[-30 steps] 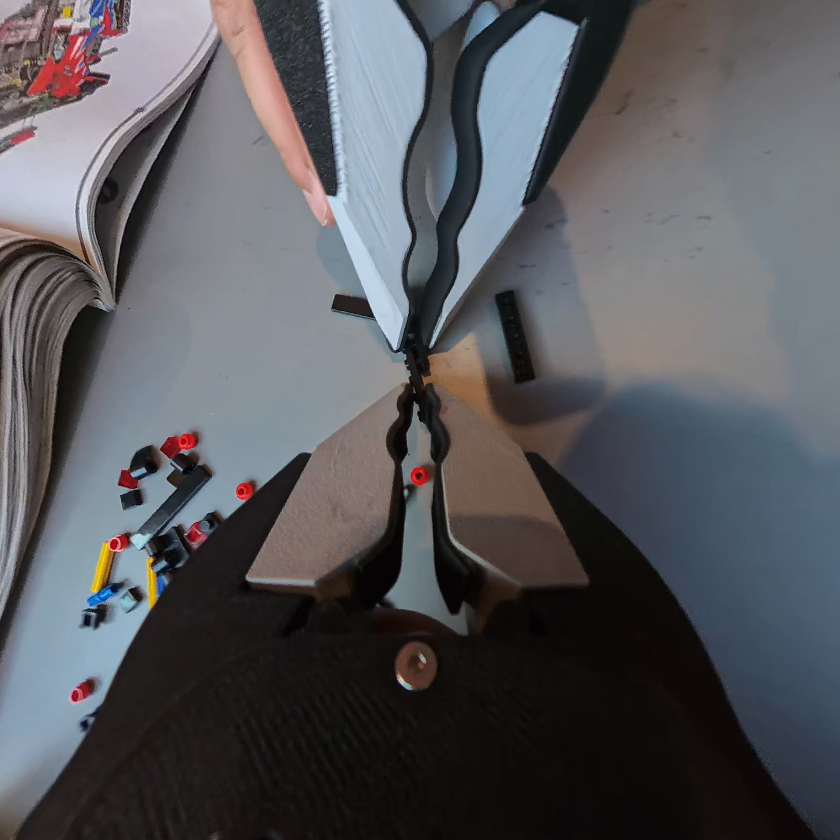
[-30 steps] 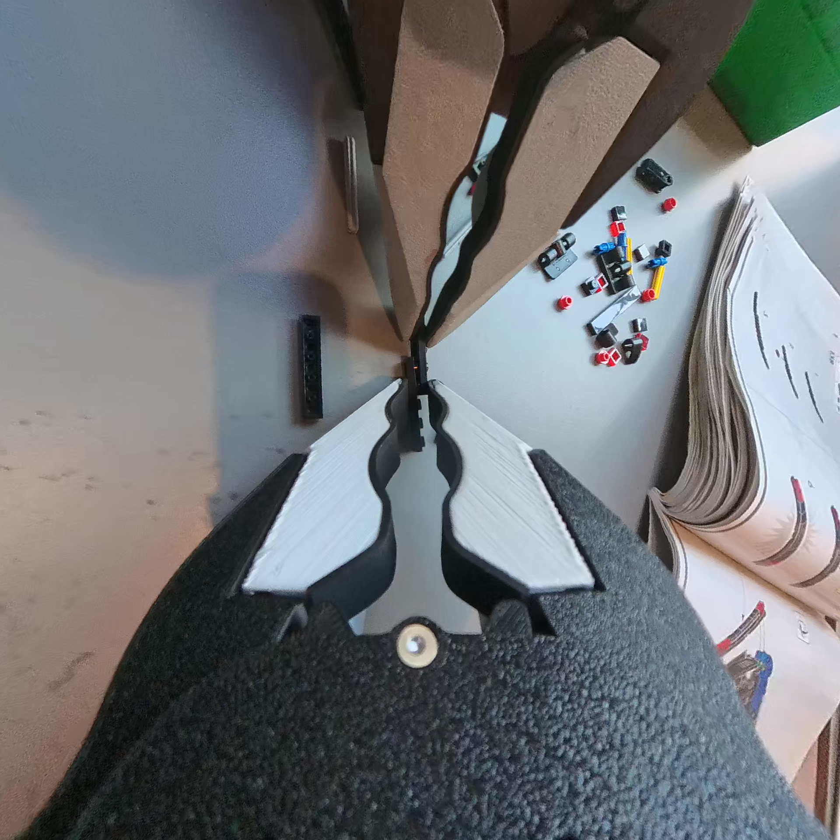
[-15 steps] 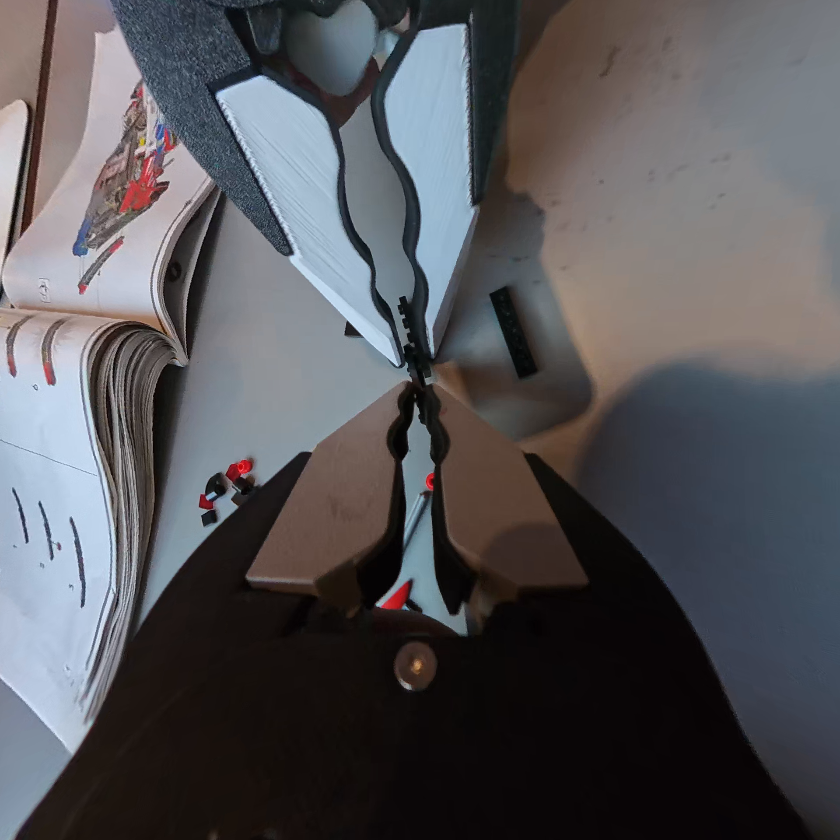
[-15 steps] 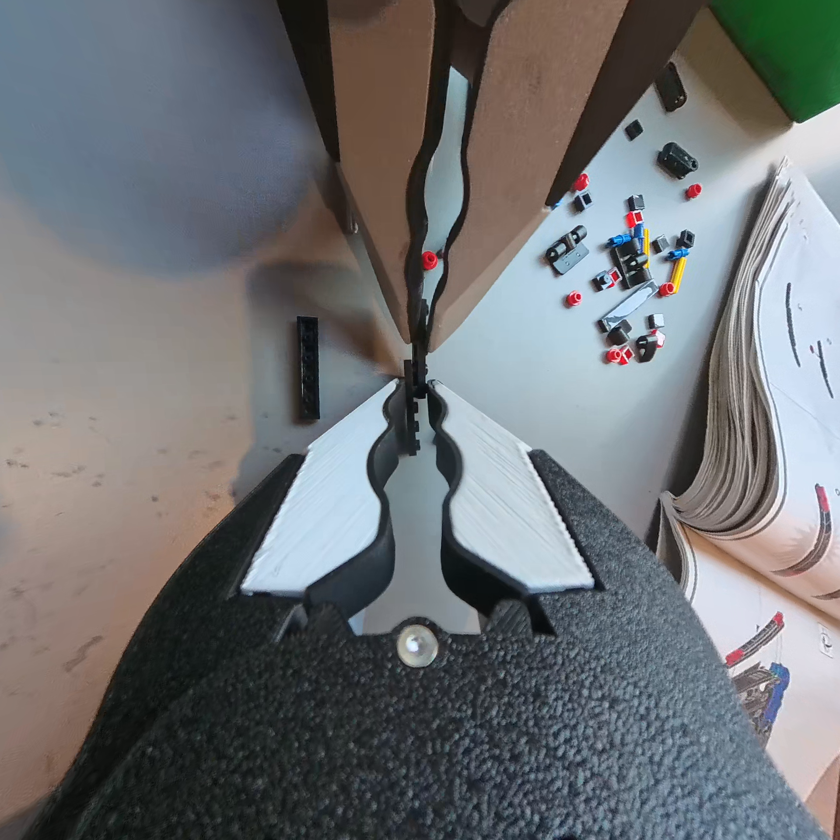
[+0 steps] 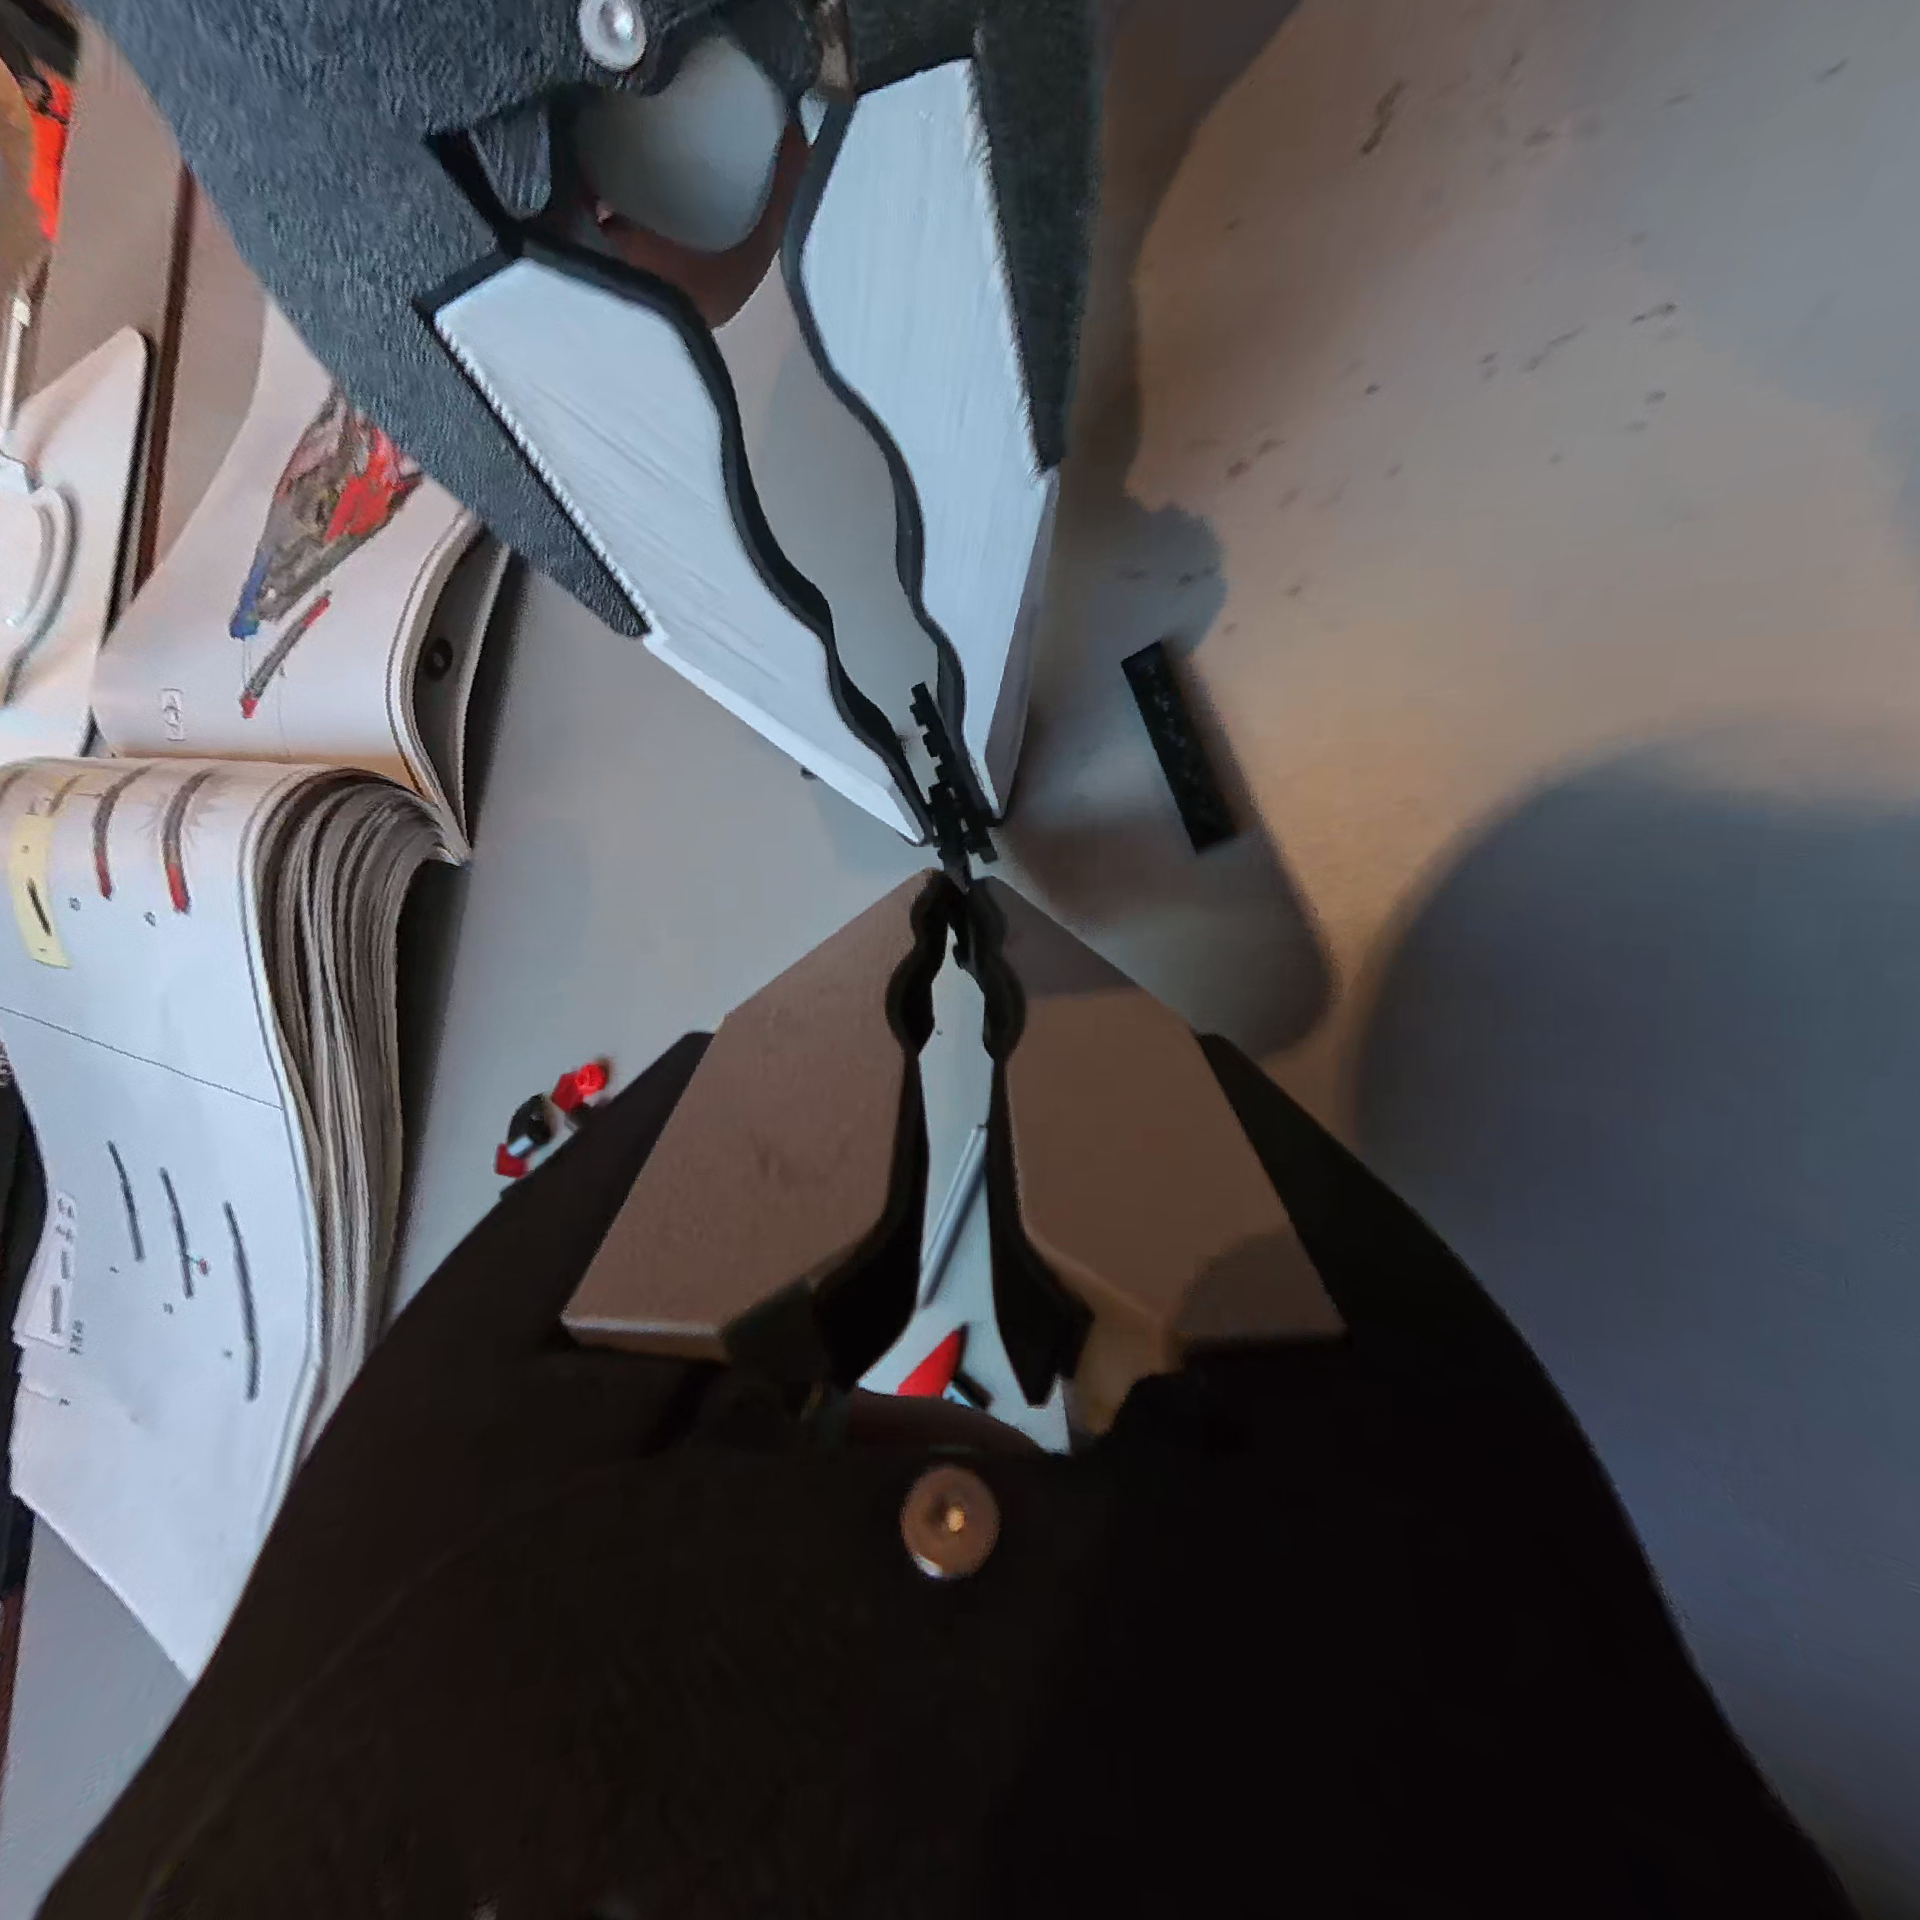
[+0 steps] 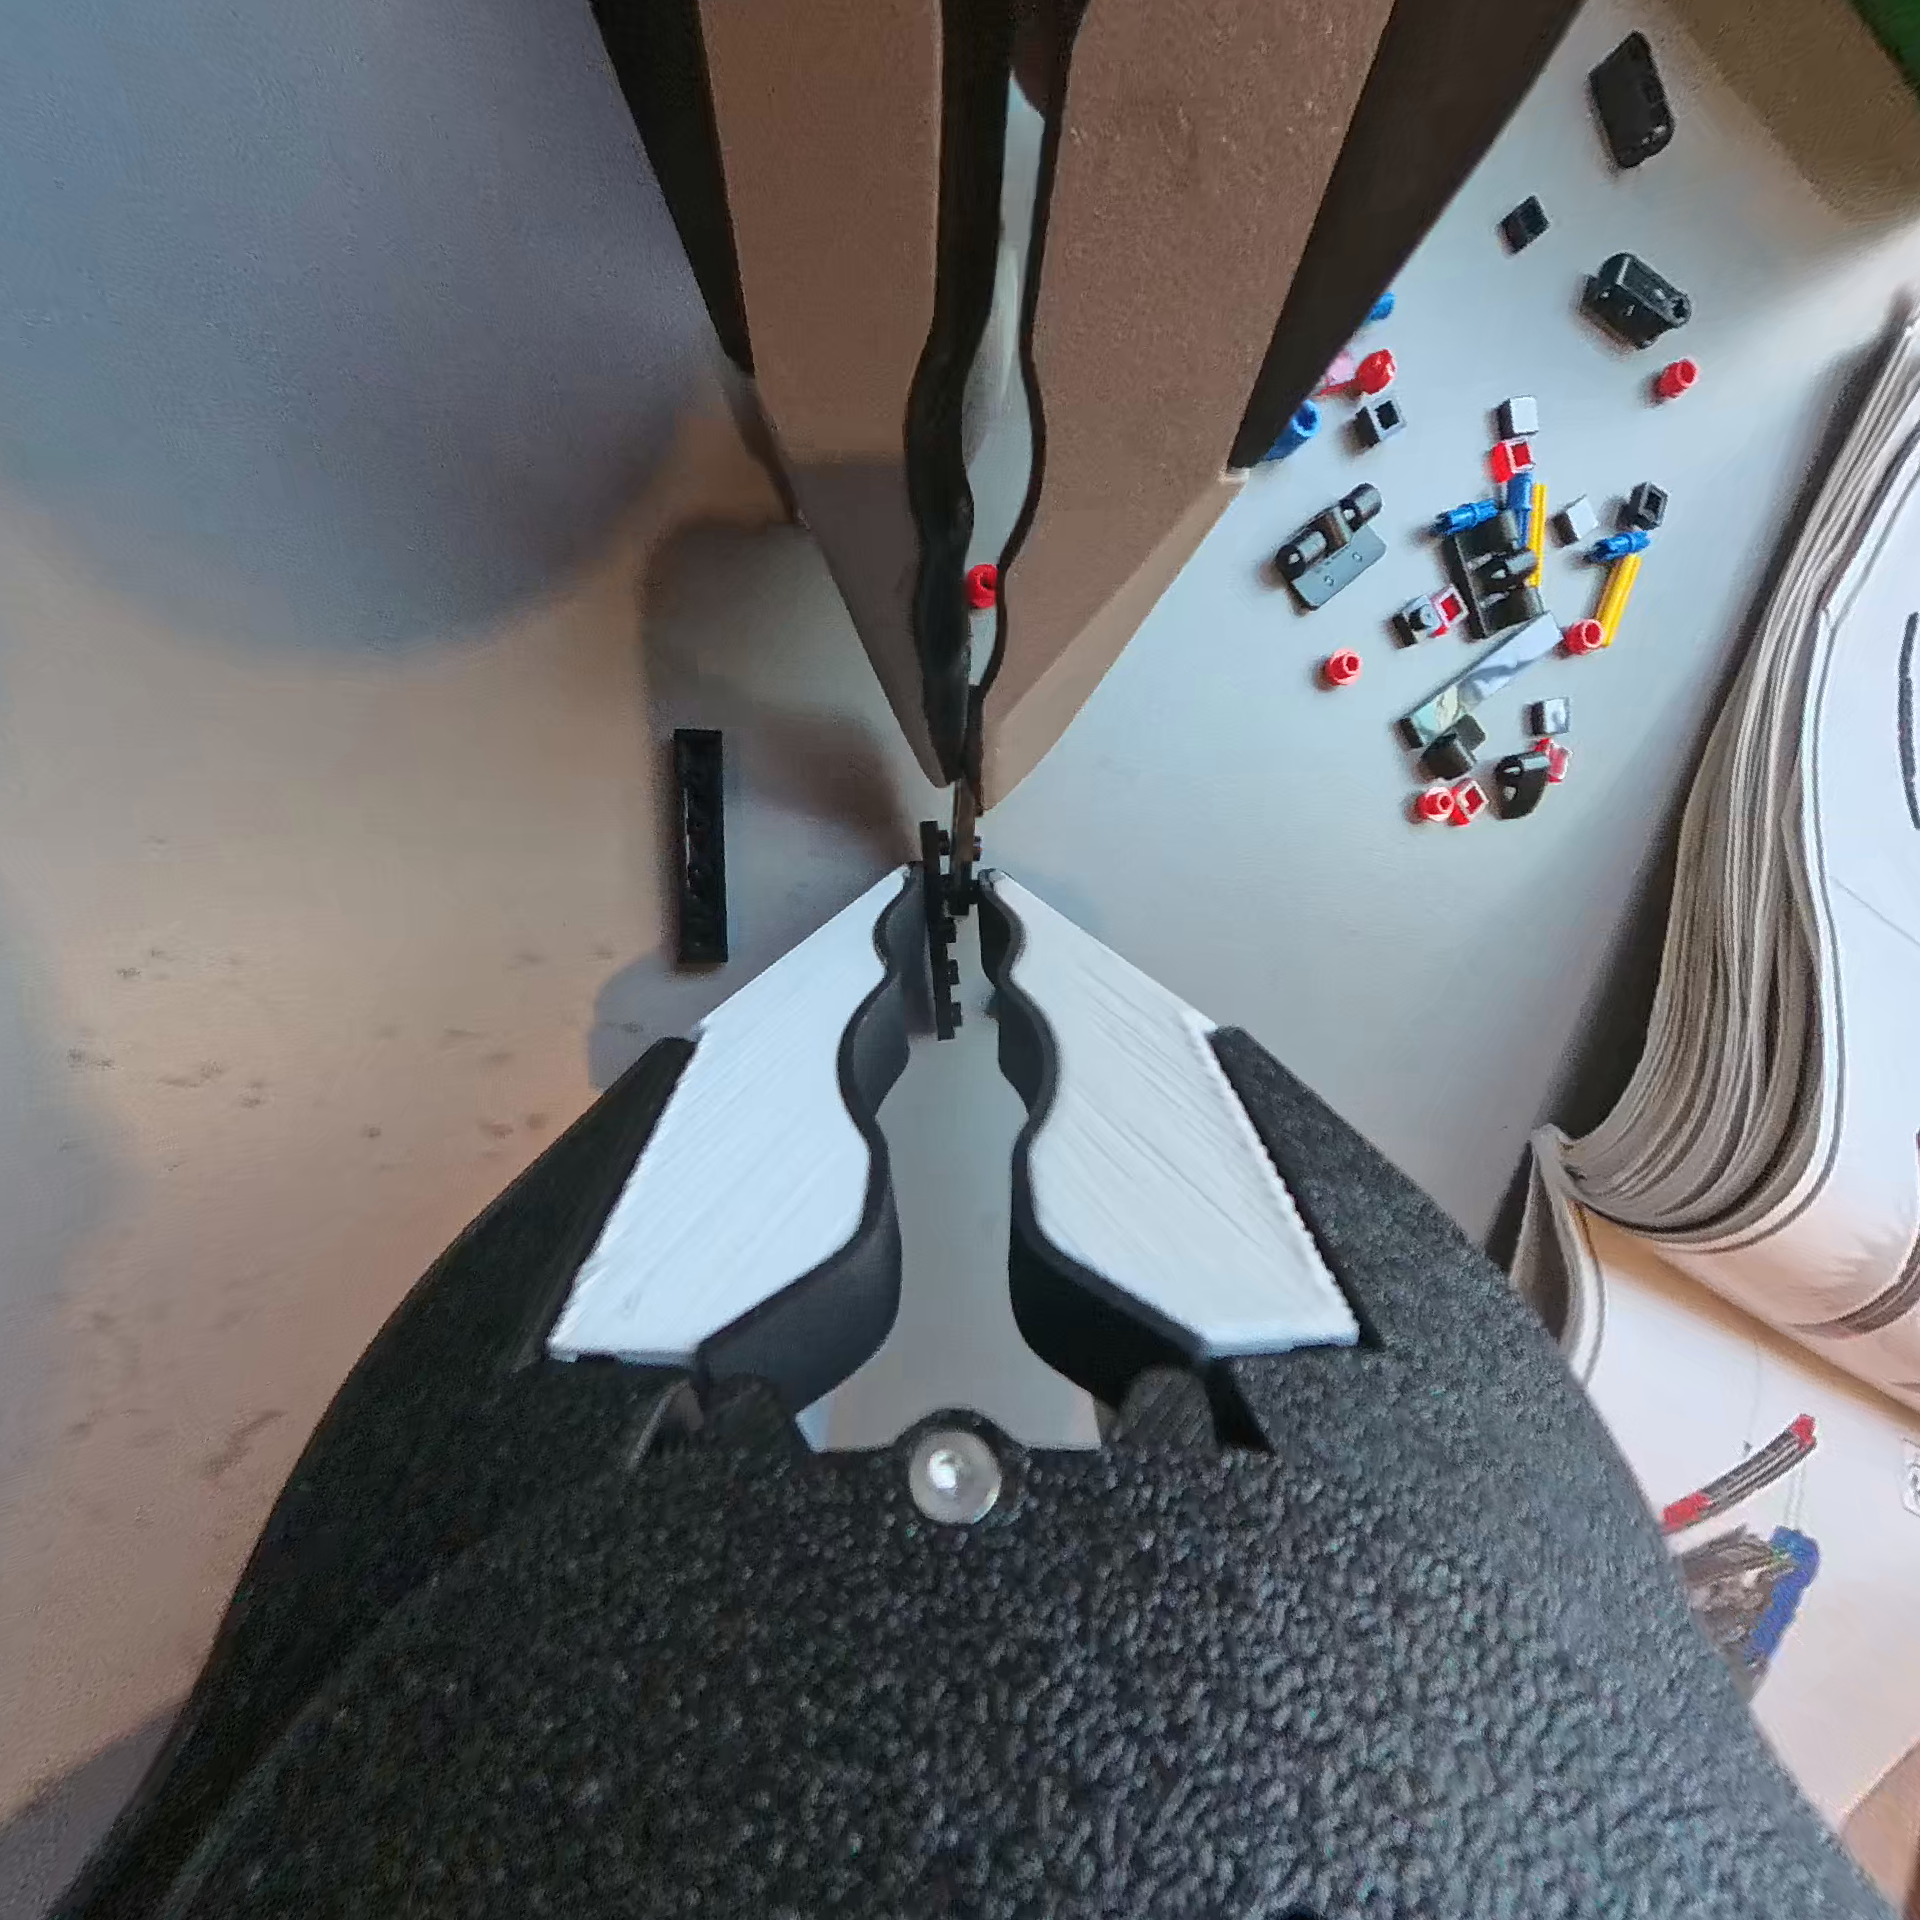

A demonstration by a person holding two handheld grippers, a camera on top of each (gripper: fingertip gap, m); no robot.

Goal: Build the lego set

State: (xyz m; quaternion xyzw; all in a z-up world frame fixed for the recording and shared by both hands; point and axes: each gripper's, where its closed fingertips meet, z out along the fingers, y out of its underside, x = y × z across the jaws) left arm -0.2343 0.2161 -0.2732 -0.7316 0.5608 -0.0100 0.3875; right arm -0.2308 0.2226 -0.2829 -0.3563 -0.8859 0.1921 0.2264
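Brown-fingered left gripper [image 5: 958,902] & white-fingered right gripper [image 6: 948,883], tip-to-tip, each clamped on thin black studded lego plates [image 6: 945,940]; align studs, squeeze straight, I'd say.

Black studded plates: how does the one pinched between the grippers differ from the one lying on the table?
The held plate hangs edge-on in the air, clamped by the right gripper and meeting the left gripper; the loose plate lies flat on the table, untouched. Both are black, narrow and studded.

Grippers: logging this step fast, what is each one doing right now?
Left gripper: shut on a thin black plate.
Right gripper: shut on a studded black plate.
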